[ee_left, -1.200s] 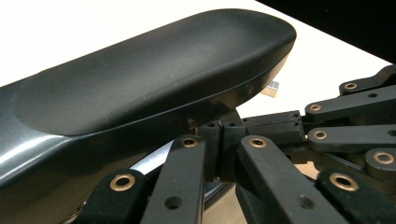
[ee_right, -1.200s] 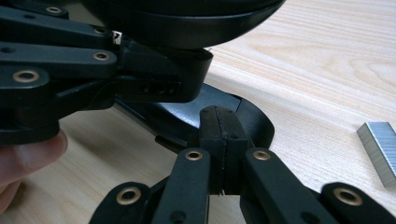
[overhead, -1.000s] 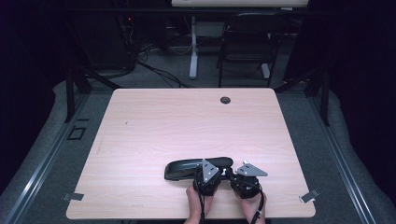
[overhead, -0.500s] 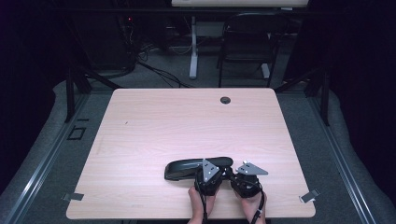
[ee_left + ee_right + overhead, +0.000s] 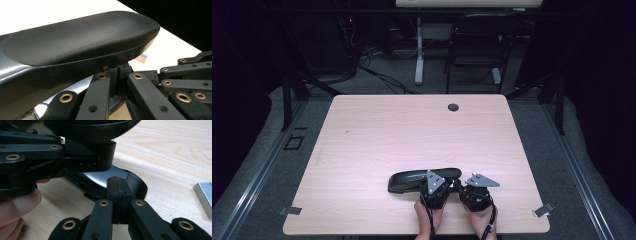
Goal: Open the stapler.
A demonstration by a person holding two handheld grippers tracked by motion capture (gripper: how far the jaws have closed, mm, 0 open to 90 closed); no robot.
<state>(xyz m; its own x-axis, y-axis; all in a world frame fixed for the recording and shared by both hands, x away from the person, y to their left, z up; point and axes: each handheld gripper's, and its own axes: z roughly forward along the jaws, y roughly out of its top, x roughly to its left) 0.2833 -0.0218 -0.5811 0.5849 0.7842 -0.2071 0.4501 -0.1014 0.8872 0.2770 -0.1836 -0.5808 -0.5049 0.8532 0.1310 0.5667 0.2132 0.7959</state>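
- Stapler [image 5: 422, 180] lies on its side-to-side axis at the lower centre of the high view, near the front edge of the table [image 5: 412, 130]. Both tools sit at its right end.
- Left gripper [image 5: 117, 77]: jaws clenched, pads together, tip tucked under the stapler's raised top arm. Nothing visible between the pads.
- Right gripper [image 5: 117, 192]: also clenched, pads pressed flat to each other, tip right at the rounded end of the stapler base. I can't tell touching from just short of it.
- Staple strip [image 5: 203, 195] lies loose on the wood at the right edge of the right gripper view, apart from the stapler.
- My read: the top arm is being propped open, probably for loading.
- To do it well, keep the left tip wedged under the arm and lift slowly. Hold the base down with the right tip so the body doesn't slide or tip.
- The right jaws need to open before going for the strip. It's thin, so come in low and flat.
- Hard to see: the staple channel is mostly covered by the top arm, with only a chrome sliver at the lower left of the left gripper view.
- The high view hides both tips behind the gripper bodies and hands [image 5: 432, 215].
- The staple strip is cut off by the frame edge.
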